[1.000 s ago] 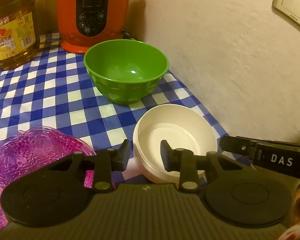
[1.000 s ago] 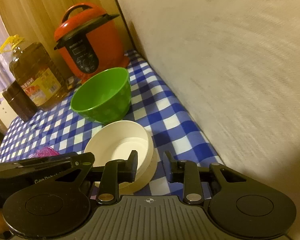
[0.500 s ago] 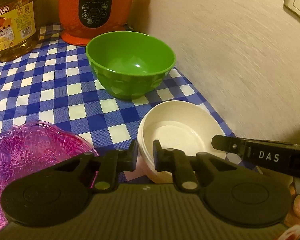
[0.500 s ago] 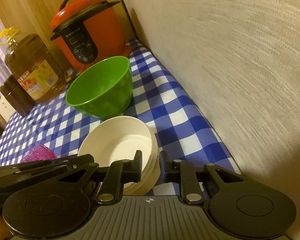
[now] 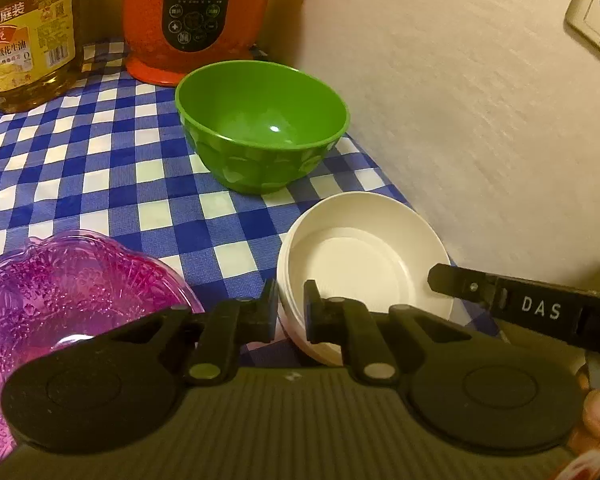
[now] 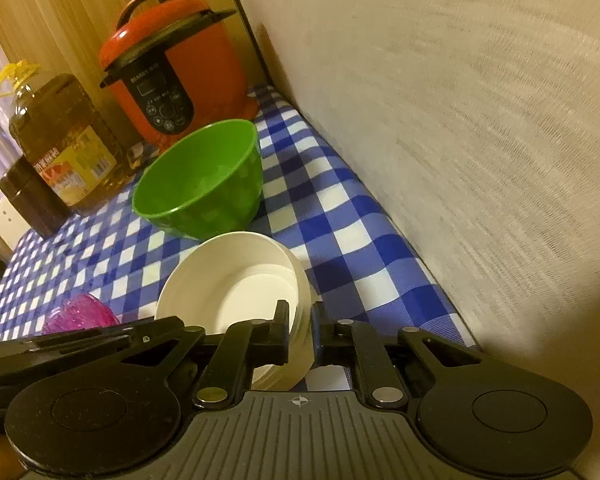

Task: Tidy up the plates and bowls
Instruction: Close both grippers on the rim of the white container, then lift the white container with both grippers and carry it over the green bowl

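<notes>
White bowl [image 5: 364,252] is pinched at its near rim by both my left gripper [image 5: 291,310] and right gripper [image 6: 301,330], green bowl [image 5: 262,124] just beyond

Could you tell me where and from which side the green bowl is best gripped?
Grip the green bowl by its thin rim, one finger inside and one outside, probably coming from above at the near side: it stands upright and open, and its round wall looks too wide to span.

Both wrist views look close, forward, sharing the white bowl [image 5: 364,256].
</notes>
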Demonstrator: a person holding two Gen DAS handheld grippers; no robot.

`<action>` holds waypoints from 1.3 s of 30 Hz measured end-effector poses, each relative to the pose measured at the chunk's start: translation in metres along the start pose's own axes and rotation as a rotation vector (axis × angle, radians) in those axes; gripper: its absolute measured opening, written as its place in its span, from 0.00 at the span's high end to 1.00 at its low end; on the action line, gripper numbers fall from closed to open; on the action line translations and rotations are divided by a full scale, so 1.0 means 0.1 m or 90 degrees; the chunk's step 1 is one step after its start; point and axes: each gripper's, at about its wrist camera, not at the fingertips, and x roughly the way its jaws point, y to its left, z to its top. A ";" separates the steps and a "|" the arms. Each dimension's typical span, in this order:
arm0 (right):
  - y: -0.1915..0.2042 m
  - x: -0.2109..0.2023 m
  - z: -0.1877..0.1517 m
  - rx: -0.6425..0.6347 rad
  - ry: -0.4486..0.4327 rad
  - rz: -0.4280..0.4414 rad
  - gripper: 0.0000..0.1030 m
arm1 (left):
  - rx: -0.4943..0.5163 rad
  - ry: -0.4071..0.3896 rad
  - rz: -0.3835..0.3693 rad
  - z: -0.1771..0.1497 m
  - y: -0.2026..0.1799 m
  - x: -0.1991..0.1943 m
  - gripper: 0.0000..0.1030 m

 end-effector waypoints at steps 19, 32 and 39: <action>0.29 -0.38 0.44 0.002 -0.053 0.039 0.90 | 0.015 -0.066 0.000 0.61 -0.01 -0.59 0.89; 0.54 -0.05 0.98 -0.025 -0.073 0.052 0.90 | 0.016 -0.098 0.027 1.24 0.21 -0.49 0.89; 0.57 0.29 1.21 -0.035 -0.069 0.050 0.90 | -0.004 -0.083 0.019 1.37 0.38 -0.15 0.89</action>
